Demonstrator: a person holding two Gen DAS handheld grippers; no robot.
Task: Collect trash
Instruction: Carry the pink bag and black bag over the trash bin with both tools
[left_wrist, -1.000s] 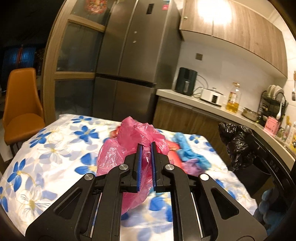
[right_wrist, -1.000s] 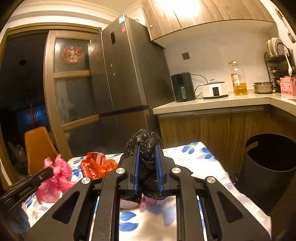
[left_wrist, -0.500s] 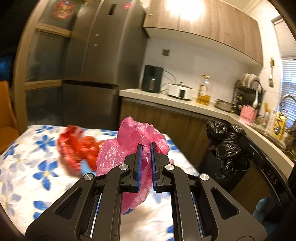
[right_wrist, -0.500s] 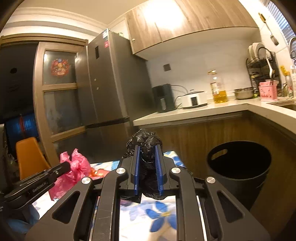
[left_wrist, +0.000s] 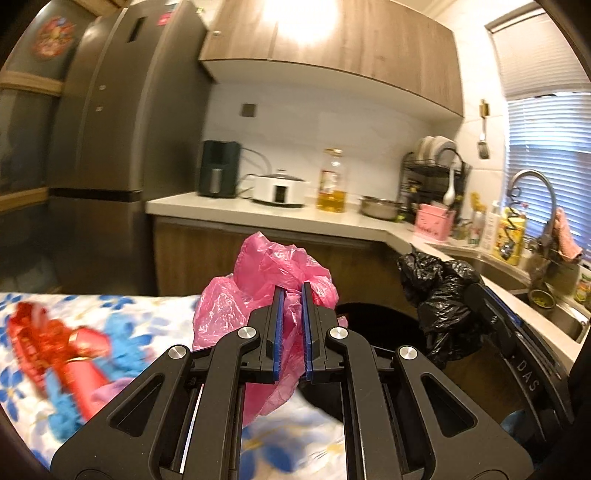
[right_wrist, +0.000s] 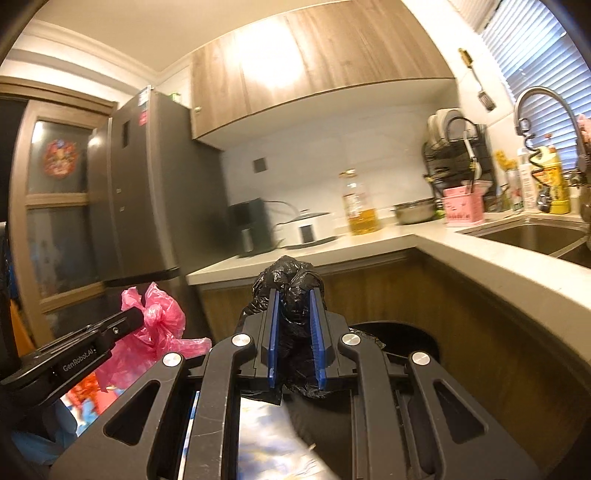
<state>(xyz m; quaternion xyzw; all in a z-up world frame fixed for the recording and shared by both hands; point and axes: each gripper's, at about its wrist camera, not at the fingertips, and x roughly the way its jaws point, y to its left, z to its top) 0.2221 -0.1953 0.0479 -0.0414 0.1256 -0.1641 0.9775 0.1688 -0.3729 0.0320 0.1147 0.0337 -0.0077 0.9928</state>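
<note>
My left gripper (left_wrist: 291, 295) is shut on a crumpled pink plastic bag (left_wrist: 258, 291), held in the air past the table's end. My right gripper (right_wrist: 295, 301) is shut on a wad of black plastic bag (right_wrist: 291, 280). In the left wrist view the black plastic bag (left_wrist: 439, 295) hangs at the right in the right gripper (left_wrist: 491, 299). In the right wrist view the pink bag (right_wrist: 155, 332) shows at the left in the left gripper (right_wrist: 136, 317). A black round bin (right_wrist: 402, 332) stands on the floor just beyond both grippers, partly hidden by them; its rim (left_wrist: 380, 317) shows behind the pink bag.
Red packaging (left_wrist: 55, 343) and blue trash (left_wrist: 118, 343) lie on the flower-print tablecloth (left_wrist: 159, 310) at the left. A wooden counter (right_wrist: 480, 254) with a sink (right_wrist: 535, 236) wraps round the bin. A tall fridge (left_wrist: 122, 129) stands at the back left.
Both grippers swung right, away from the table toward the counter corner, still holding their bags. The bin has come close under them and the table trash has slid to the left.
</note>
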